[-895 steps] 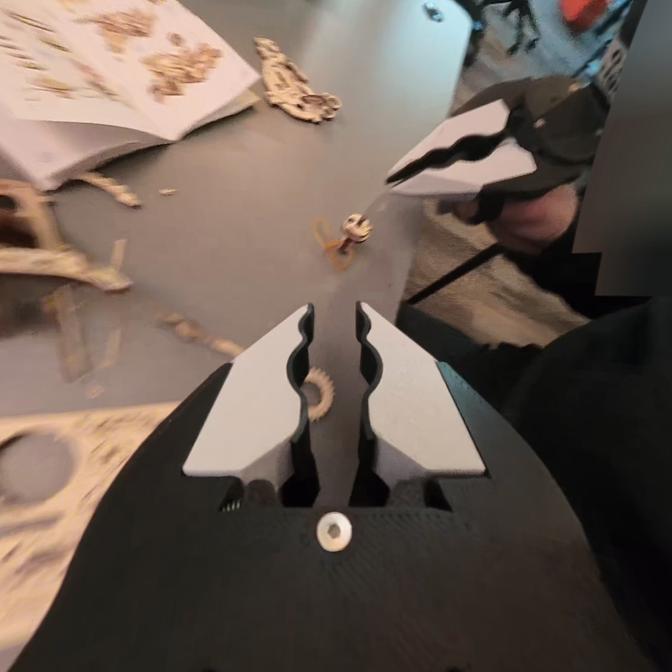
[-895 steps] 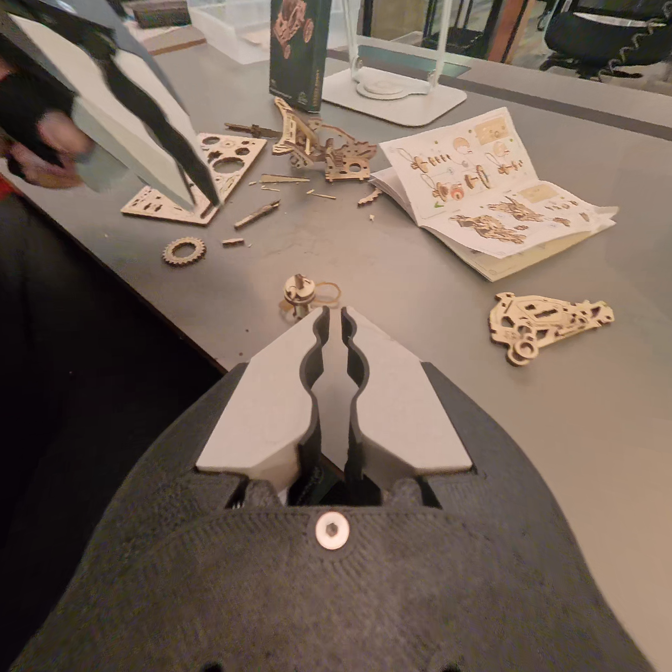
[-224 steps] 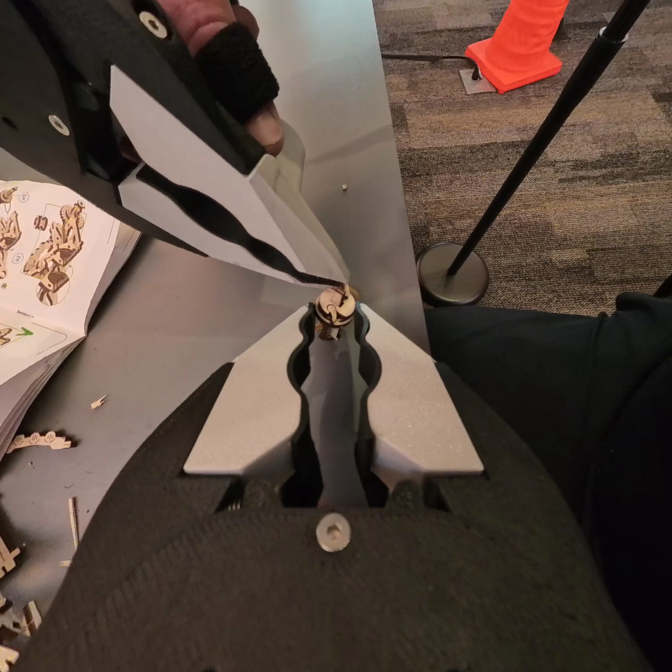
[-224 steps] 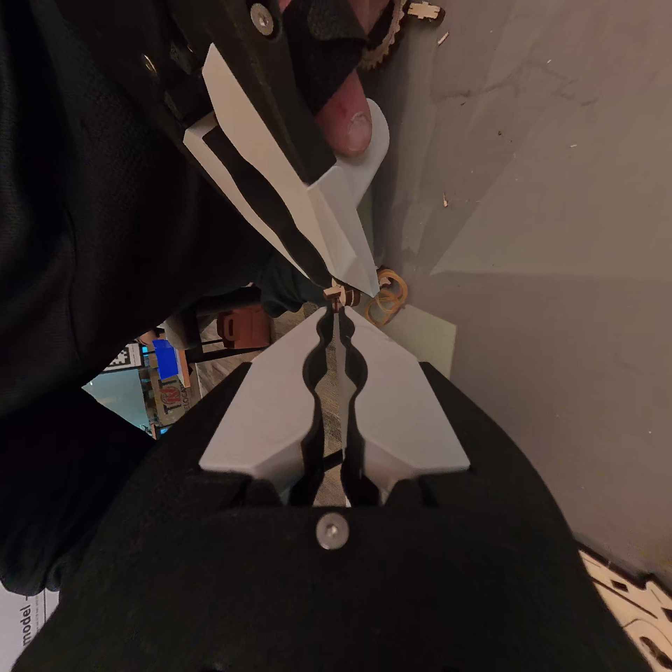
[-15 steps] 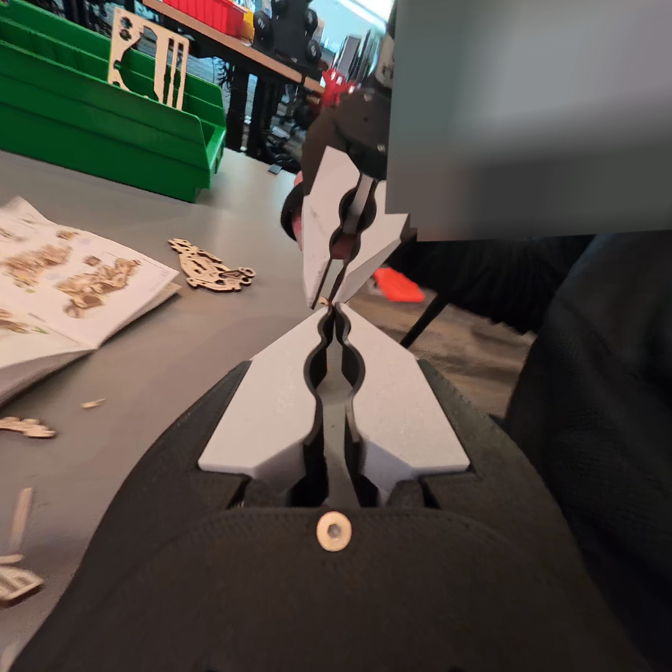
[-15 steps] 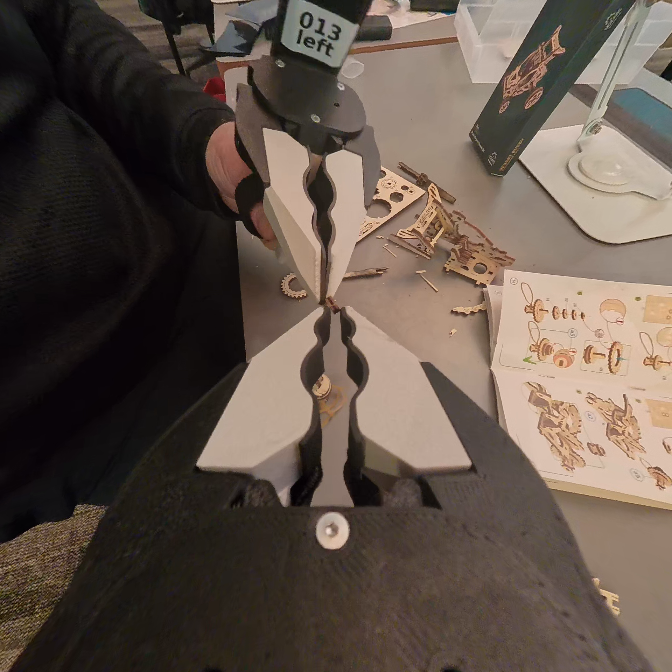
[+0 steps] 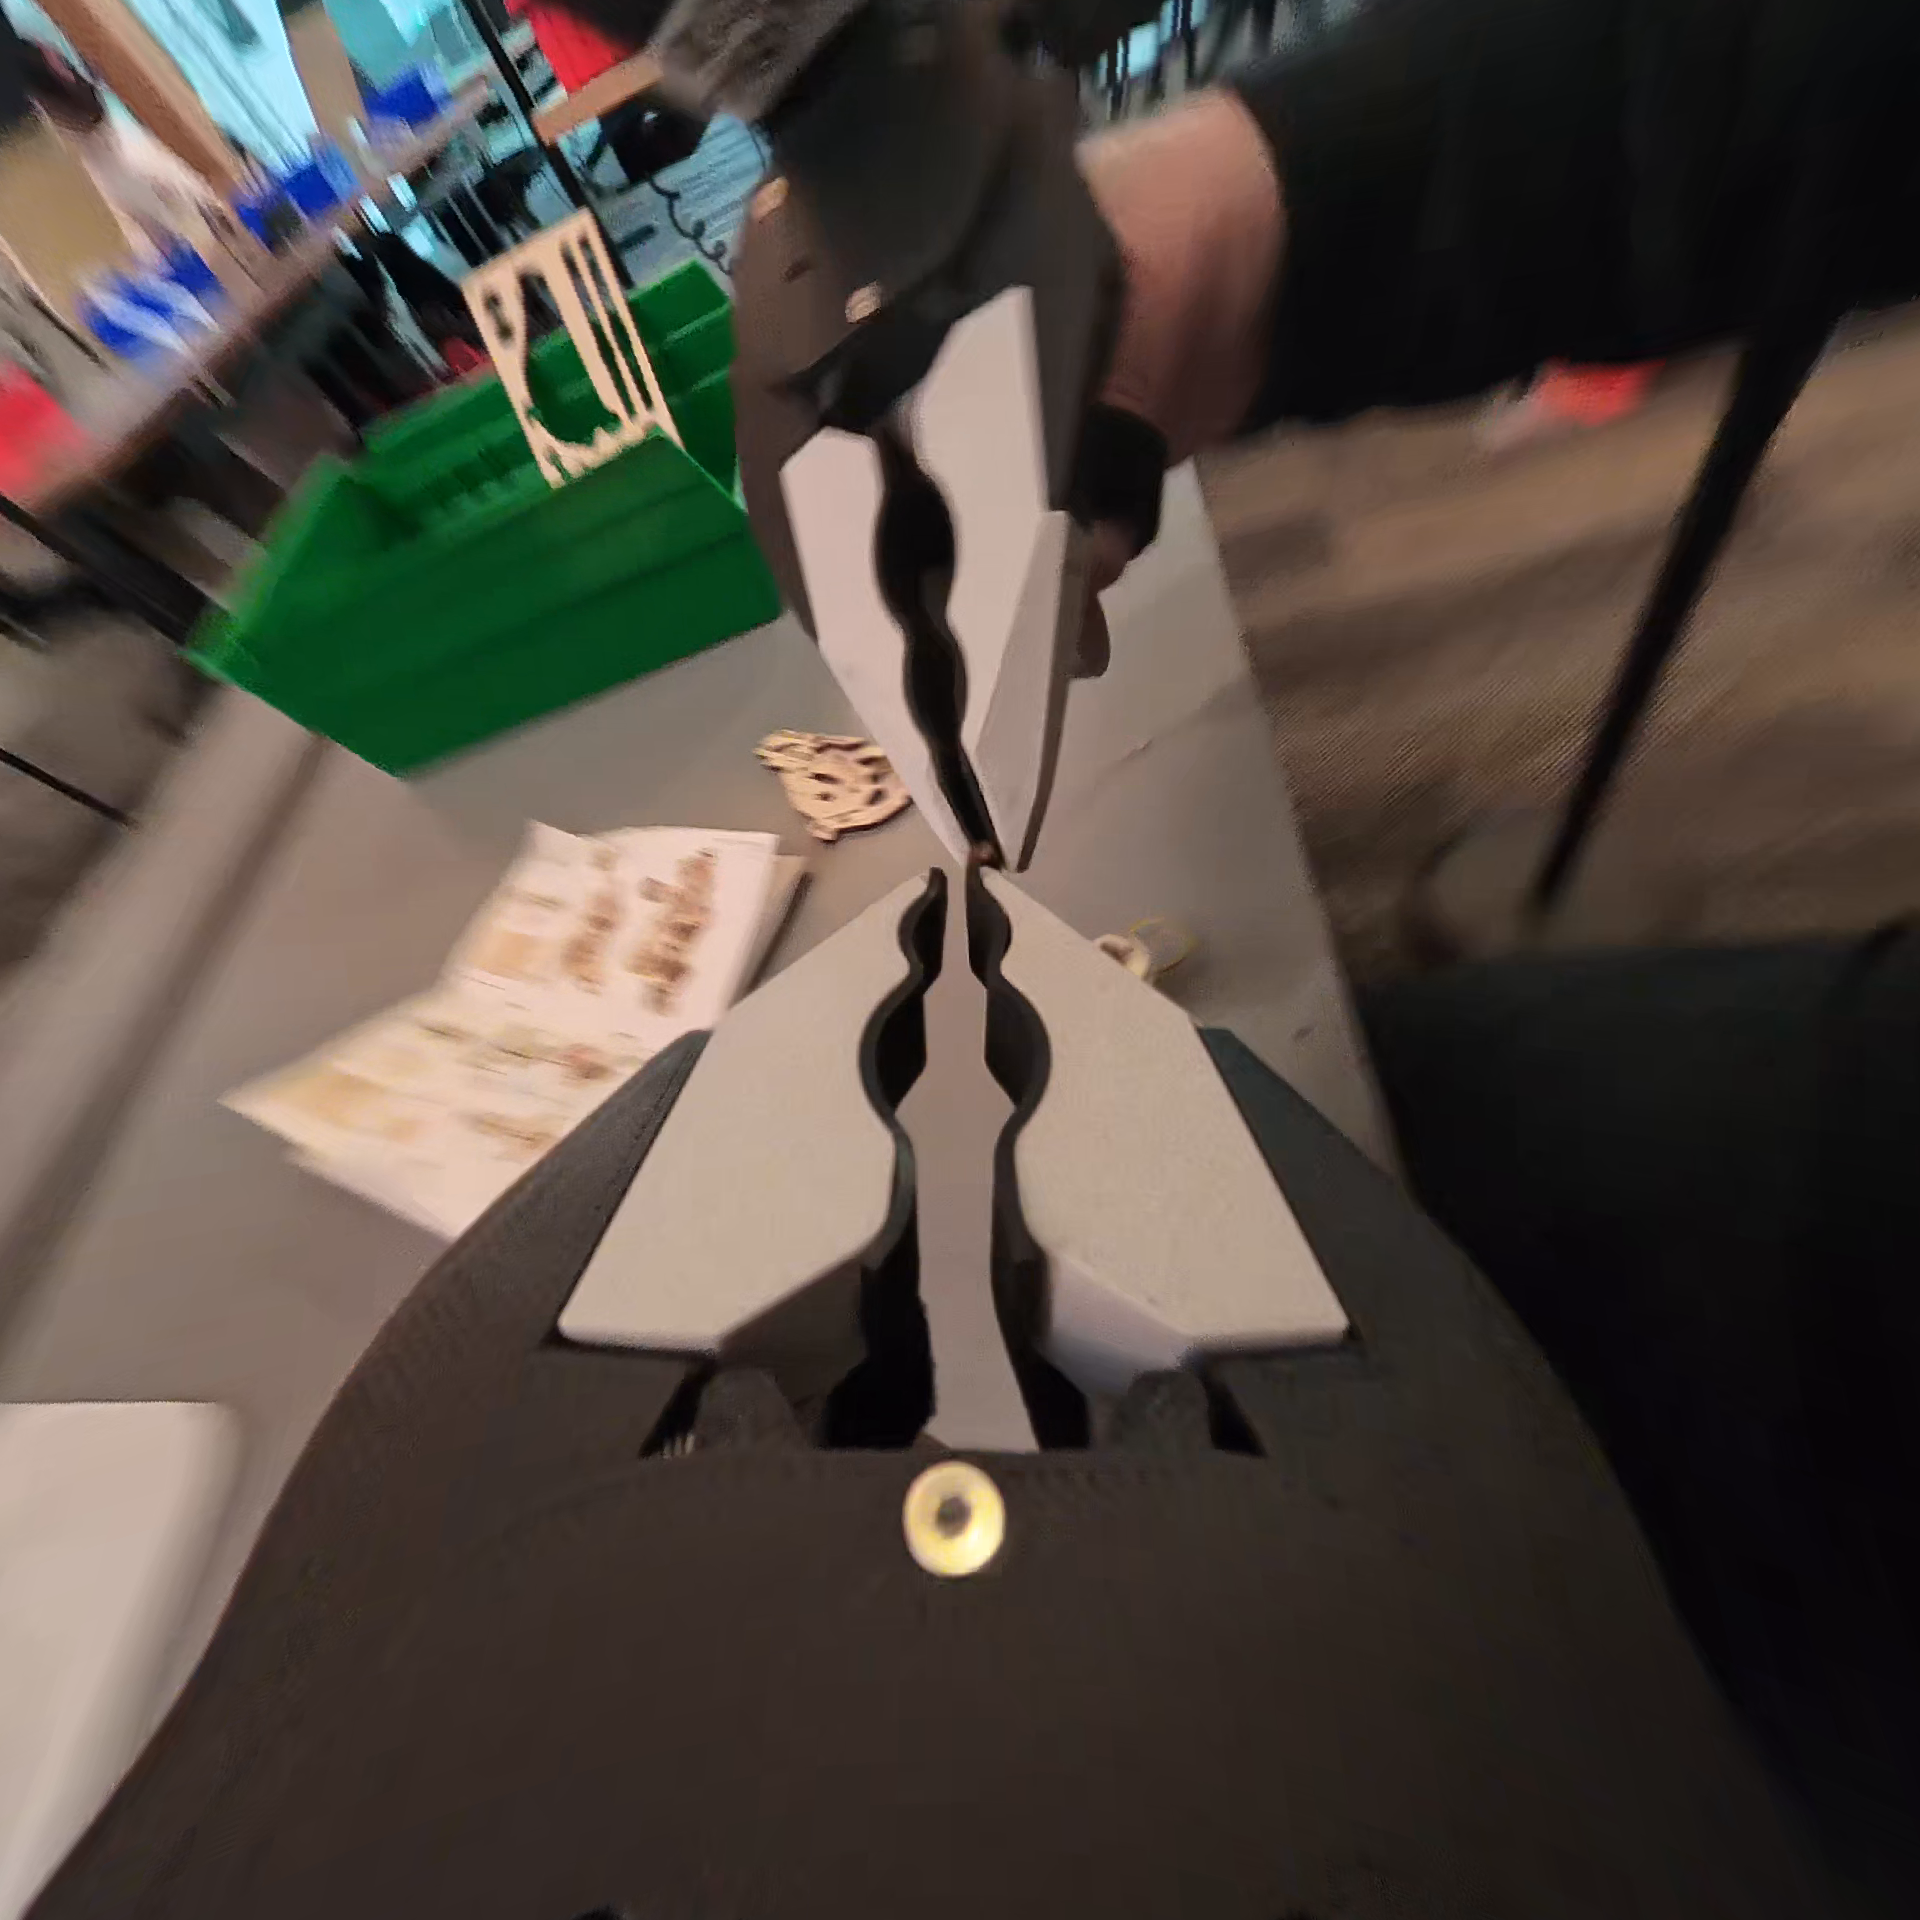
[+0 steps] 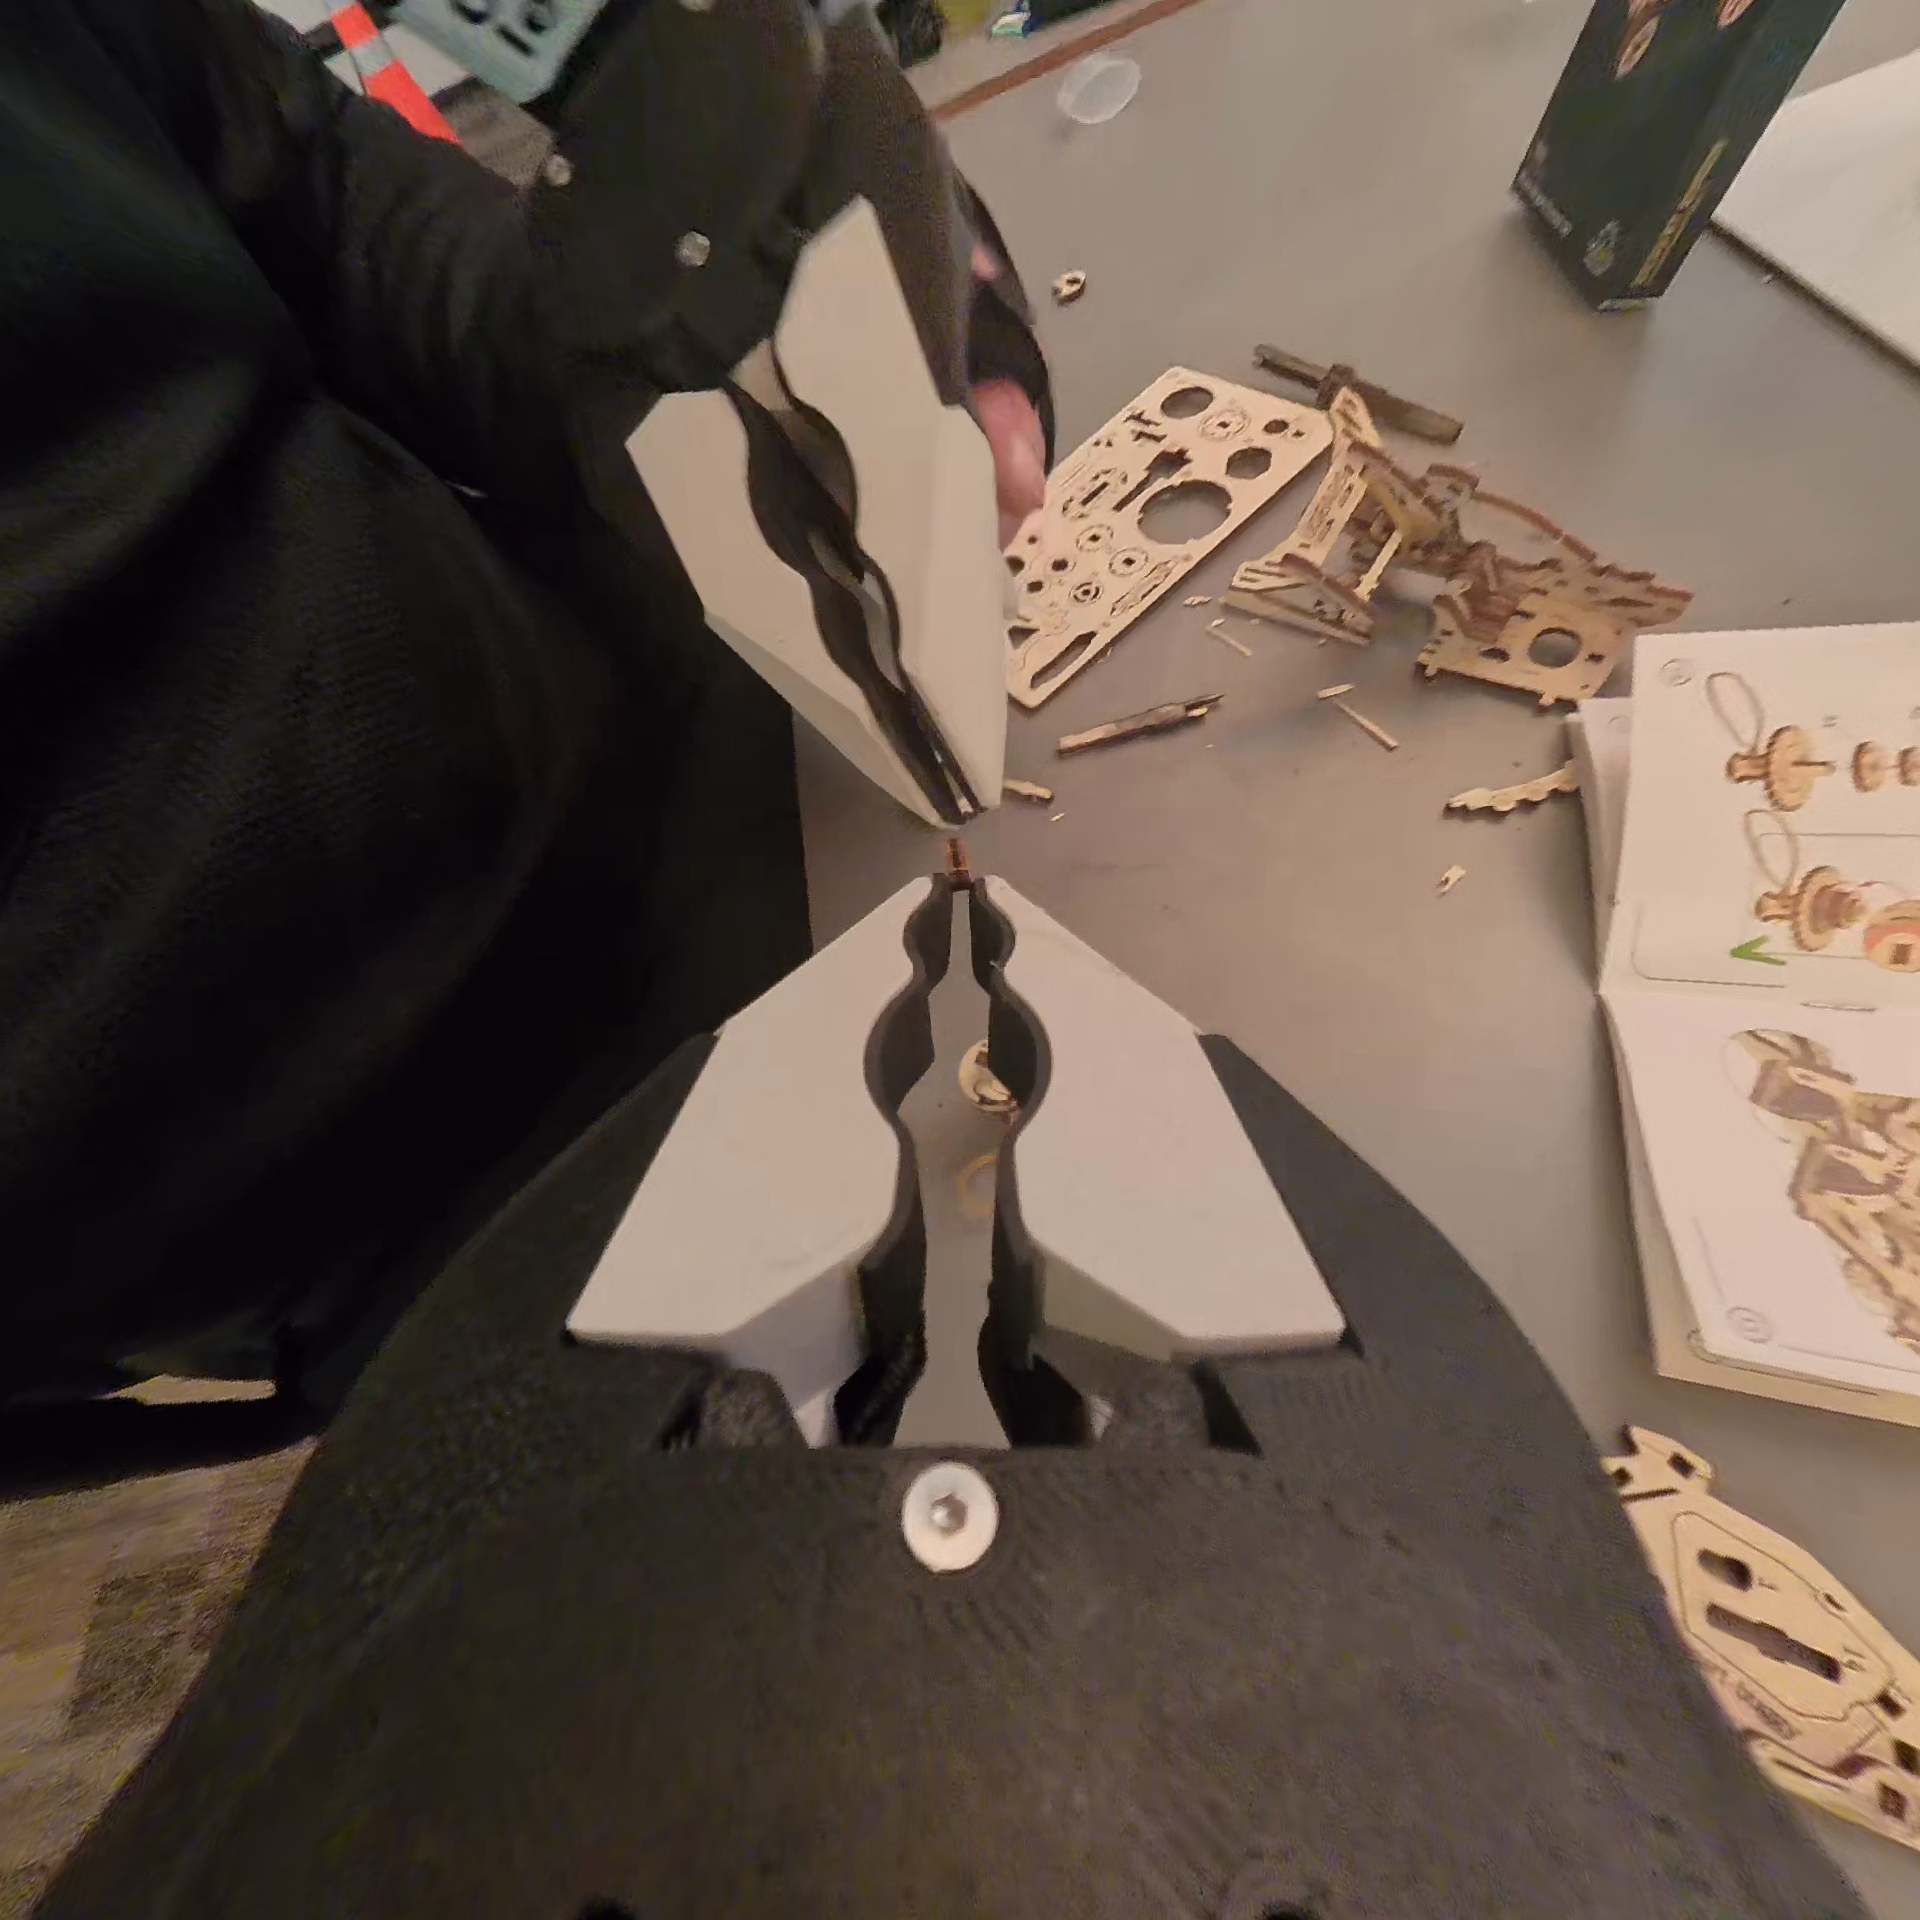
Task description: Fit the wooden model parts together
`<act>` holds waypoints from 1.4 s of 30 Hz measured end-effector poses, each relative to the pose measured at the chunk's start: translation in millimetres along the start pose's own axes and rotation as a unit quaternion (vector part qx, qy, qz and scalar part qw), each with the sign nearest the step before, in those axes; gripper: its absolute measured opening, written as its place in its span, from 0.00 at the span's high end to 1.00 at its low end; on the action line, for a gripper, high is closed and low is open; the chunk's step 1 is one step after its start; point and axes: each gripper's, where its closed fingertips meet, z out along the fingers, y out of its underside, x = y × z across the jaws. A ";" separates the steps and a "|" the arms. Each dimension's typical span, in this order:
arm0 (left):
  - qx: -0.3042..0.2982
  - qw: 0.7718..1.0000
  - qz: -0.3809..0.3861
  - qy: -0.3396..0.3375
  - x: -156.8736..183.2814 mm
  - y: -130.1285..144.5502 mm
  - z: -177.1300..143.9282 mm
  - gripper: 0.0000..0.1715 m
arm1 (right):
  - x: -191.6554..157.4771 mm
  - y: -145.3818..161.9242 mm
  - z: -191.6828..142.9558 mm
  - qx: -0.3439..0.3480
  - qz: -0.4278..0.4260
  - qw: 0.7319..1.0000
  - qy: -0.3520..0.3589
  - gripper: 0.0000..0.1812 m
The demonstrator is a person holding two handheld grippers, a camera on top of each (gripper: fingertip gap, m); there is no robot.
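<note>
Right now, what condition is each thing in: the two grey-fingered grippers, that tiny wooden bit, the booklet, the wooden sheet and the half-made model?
Right gripper: shut on the tiny brown wooden peg.
Left gripper: shut, tips just above the peg, apart from it.
White instruction booklet: lying open.
Flat pale wooden parts sheet: several holes where pieces are gone.
Half-built wooden model: unfinished, resting on the grey table.
</note>
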 end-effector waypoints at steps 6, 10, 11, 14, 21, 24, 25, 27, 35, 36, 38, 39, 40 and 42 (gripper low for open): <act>-0.050 0.991 0.124 0.008 8.5 3.4 1.9 0.98 | -0.3 6.0 2.2 -0.019 0.023 0.999 -0.024 1.00; -0.074 0.983 0.169 -0.006 8.7 6.5 8.1 0.98 | -1.9 9.9 5.4 -0.032 0.033 0.998 -0.036 1.00; -0.081 0.980 0.179 -0.007 9.4 9.1 7.4 0.98 | -1.2 11.5 6.1 -0.037 0.035 0.998 -0.035 1.00; -0.089 0.976 0.200 -0.007 12.9 10.0 9.6 1.00 | -1.8 14.3 6.4 -0.045 0.043 0.997 -0.043 1.00; -0.099 0.970 0.223 -0.006 17.1 12.8 13.5 1.00 | -3.0 18.4 7.5 -0.057 0.057 0.995 -0.060 1.00; -0.097 0.968 0.230 -0.005 18.8 12.6 14.5 0.98 | -3.4 19.8 8.2 -0.063 0.060 0.994 -0.066 1.00; -0.096 0.967 0.235 -0.007 18.8 12.8 14.9 0.97 | -3.9 20.0 8.6 -0.064 0.061 0.994 -0.069 1.00; -0.098 0.966 0.239 -0.003 19.7 13.8 15.2 0.96 | -4.1 20.1 9.2 -0.066 0.061 0.993 -0.072 1.00; -0.096 0.966 0.239 -0.002 24.3 15.7 15.9 1.00 | -6.6 22.0 11.8 -0.076 0.067 0.991 -0.083 1.00; -0.097 0.966 0.239 -0.003 24.2 16.4 16.0 1.00 | -6.3 22.5 11.8 -0.077 0.067 0.991 -0.082 1.00; -0.096 0.967 0.235 -0.003 24.1 16.5 15.5 1.00 | -6.1 22.8 11.7 -0.077 0.069 0.991 -0.083 1.00; -0.097 0.968 0.231 -0.002 24.7 16.9 15.7 1.00 | -6.1 22.9 11.7 -0.077 0.070 0.991 -0.084 1.00; -0.097 0.969 0.227 0.000 25.4 17.6 15.9 1.00 | -6.3 23.4 11.8 -0.077 0.070 0.991 -0.084 1.00; -0.095 0.971 0.217 0.000 26.2 18.1 16.3 1.00 | -6.2 24.2 12.0 -0.077 0.071 0.991 -0.084 1.00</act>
